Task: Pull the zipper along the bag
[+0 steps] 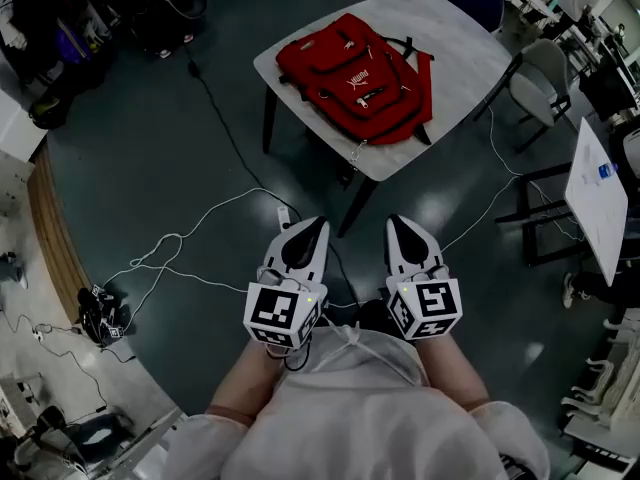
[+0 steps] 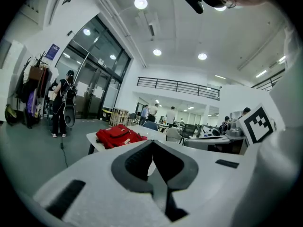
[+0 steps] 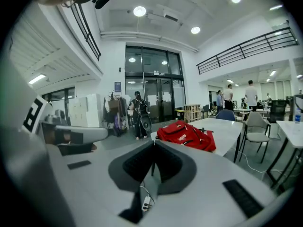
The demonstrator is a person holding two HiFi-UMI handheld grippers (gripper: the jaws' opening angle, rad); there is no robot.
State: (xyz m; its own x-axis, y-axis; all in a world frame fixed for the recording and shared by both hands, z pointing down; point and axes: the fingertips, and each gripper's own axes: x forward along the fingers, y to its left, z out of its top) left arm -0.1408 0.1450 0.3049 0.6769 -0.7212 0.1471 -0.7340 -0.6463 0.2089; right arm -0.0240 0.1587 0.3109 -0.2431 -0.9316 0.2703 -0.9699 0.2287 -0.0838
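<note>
**Jaws shut on both sides, bag waiting on the table**

Jaws first: the left gripper (image 2: pixel 152 142) has its two tips pressed together with nothing between them. The right gripper (image 3: pixel 154 144) matches it, tips meeting and empty. That's two grippers, both closed, held side by side with a gap between them, just in front of the person's chest. Each carries one marker cube (image 1: pixel 283 315), so two cubes in all.

One red backpack (image 1: pixel 352 76) lies flat on one pale table (image 1: pixel 455 38), well ahead of both grippers and touched by neither. One grey chair (image 1: pixel 545 76) stands just beside the table. White cables (image 1: pixel 190 238) loop over the dark floor between the person and the table, and one power strip (image 1: pixel 283 214) lies among them.

Now the hard parts. The zipper on the backpack is too small to pick out in any view. Each gripper's own white body fills the lower half of its view and hides the floor ahead. The person's arms are cut off at the bottom edge of the head view. One figure (image 3: pixel 138 109) stands by the glass doors; the others further back are too small to count.
</note>
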